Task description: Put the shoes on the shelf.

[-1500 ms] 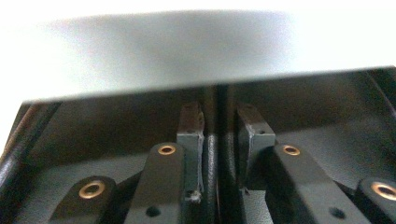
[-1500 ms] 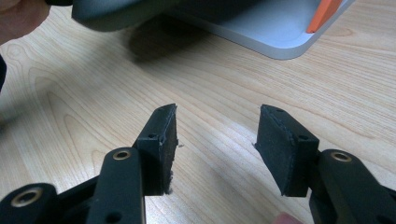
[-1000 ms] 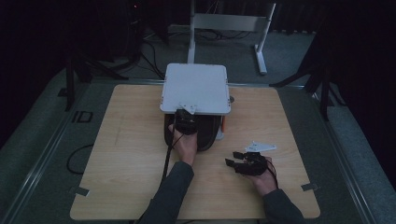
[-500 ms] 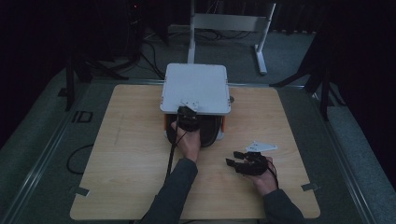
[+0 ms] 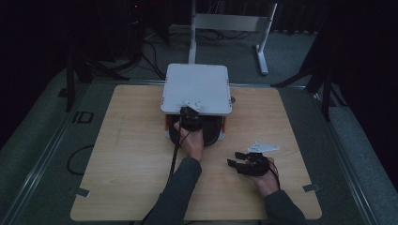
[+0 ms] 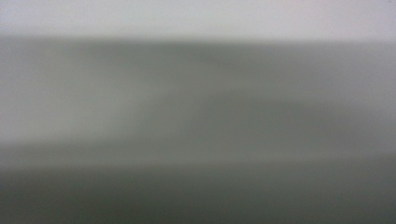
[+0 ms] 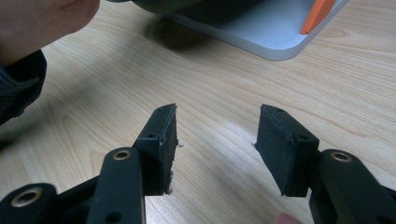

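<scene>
Left gripper (image 5: 189, 114) tucked under white box (image 5: 197, 88) at table's (image 5: 122, 154) 12 o'clock; jaws hidden, own view all grey blur, so grip state unclear. Right gripper (image 7: 215, 140) at 4 o'clock, jaws spread wide w/ nothing between.

The surface (image 7: 219, 93) is pale wood with a clear grain and a soft, low sheen. The right tool (image 7: 215, 149) looks like matt black plastic, its inner pad faces (image 7: 280, 154) rough and slightly frayed at the edges, with brass-coloured metal inserts in its arms. Ahead of it, the white box (image 5: 196, 89) looks smooth and matt, with an orange plastic-looking part (image 7: 317, 16).
</scene>
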